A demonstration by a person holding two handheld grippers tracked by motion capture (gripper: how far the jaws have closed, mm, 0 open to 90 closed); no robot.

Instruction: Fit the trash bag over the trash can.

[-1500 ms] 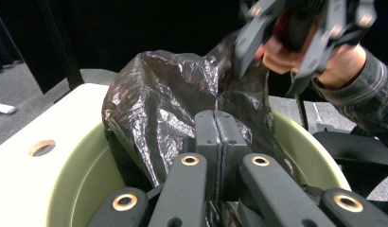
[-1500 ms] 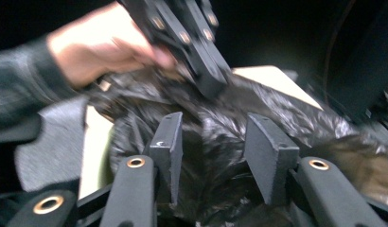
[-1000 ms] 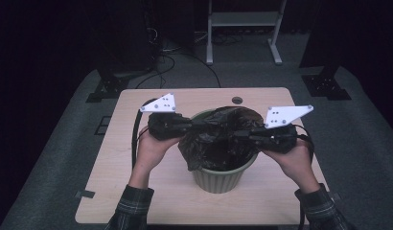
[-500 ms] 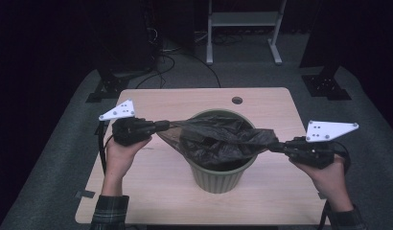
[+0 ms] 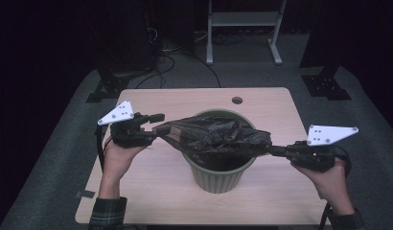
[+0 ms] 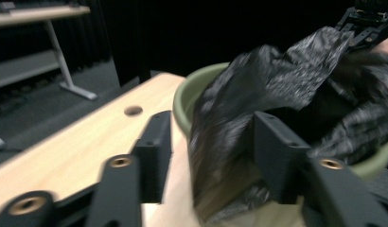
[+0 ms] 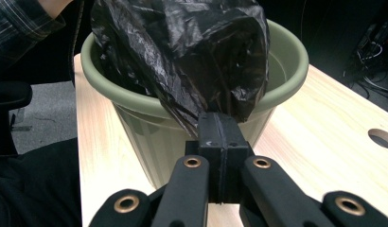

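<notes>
The left gripper (image 5: pixel 154 123) had just been opening: its jaws stood parted, with the black bag (image 5: pixel 218 136) between them but no pad pressing on it. The right gripper (image 5: pixel 276 151) remained clamped tight on the bag's opposite edge. A second before, both grippers had sat close together over the green bin (image 5: pixel 217 175); they had since drawn apart to either side, stretching the bag across the bin's mouth. The release on the left probably meant that edge was being let go or re-gripped for seating over the rim (a judgement only).

The left gripper view showed the gap between each pad and the bag (image 6: pixel 277 94), which the high view could not resolve. The right gripper view showed the film pinched between closed pads (image 7: pixel 219 137) and the bin's (image 7: pixel 286 66) bare far wall, unlined.
</notes>
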